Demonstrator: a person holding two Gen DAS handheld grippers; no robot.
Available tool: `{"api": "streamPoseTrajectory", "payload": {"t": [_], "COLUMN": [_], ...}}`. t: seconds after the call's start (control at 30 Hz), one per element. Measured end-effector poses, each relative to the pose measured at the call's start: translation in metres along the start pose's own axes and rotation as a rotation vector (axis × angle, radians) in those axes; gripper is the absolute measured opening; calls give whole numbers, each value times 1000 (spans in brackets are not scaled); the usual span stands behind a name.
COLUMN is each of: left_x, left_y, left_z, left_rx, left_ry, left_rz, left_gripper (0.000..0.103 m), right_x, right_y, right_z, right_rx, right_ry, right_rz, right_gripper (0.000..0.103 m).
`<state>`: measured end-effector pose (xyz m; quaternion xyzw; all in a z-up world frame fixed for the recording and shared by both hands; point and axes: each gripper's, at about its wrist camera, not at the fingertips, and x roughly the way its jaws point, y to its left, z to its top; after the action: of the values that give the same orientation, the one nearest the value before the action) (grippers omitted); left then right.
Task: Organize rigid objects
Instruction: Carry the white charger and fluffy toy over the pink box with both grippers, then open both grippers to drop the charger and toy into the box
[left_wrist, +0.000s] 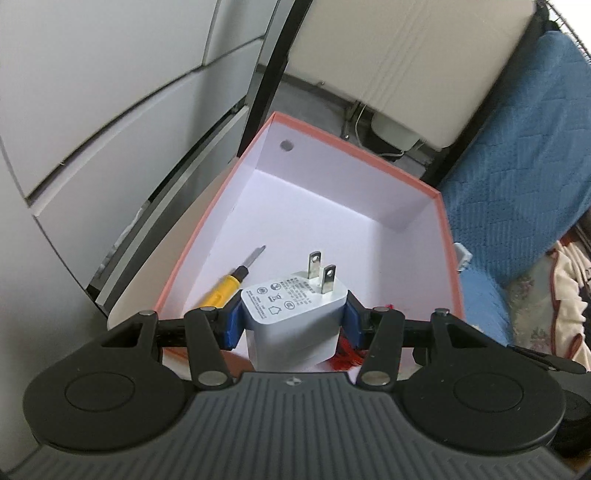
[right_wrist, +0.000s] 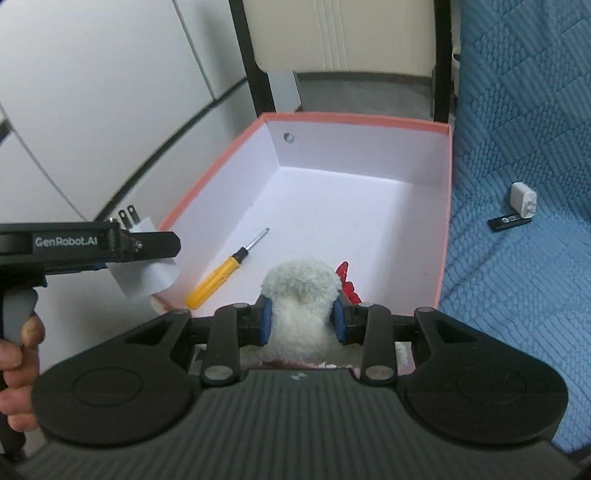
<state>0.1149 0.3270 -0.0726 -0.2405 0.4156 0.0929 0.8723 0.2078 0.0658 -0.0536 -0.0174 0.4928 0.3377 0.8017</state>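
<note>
Blue quilt (right_wrist: 517, 258) carries a pink box (right_wrist: 448, 206) with a yellow screwdriver (right_wrist: 218, 275) inside. Left gripper (left_wrist: 293, 325) fingers clamp a white plug (left_wrist: 295, 314) over the box's near edge. Right gripper (right_wrist: 301, 321) fingers squeeze a fluffy white toy (right_wrist: 299, 295).

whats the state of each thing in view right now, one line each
left gripper: shut on the white plug adapter
white plug adapter: held above the box's near end, prongs up
right gripper: shut on the white plush toy
white plush toy: held over the box's near edge
yellow screwdriver: lying flat on the box floor
pink box: open, no lid
small white charger: on the blue cover, outside the box
black stick: on the cover beside it
</note>
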Motion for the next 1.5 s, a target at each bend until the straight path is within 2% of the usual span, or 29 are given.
{"api": "streamPoseTrajectory", "payload": {"t": [0.1,0.27,0.5,0.7,0.93,1.5], "left_x": [29,68,89,79,48,-35], "left_y": [6,13,23,26,18,-45], "left_z": [9,21,35,38,31,-15], "left_rx": [7,11,3,-17,-12,40], "left_ry": [34,72,82,59,21,-68], "left_rz": [-3,-21,-41,-21,-12,-43], "left_gripper": [58,58,58,59,59,59], "right_x": [22,54,79,78,54,-48], "right_y": [-4,-8,-11,-13,-17,-33], "right_z": [6,16,29,29,23,-10], "right_rx": [12,-13,-12,4,23,4], "right_ry": [35,63,65,68,49,-73], "right_rz": [-2,-51,-55,-66,-56,-47], "right_gripper": [36,36,37,38,39,39]}}
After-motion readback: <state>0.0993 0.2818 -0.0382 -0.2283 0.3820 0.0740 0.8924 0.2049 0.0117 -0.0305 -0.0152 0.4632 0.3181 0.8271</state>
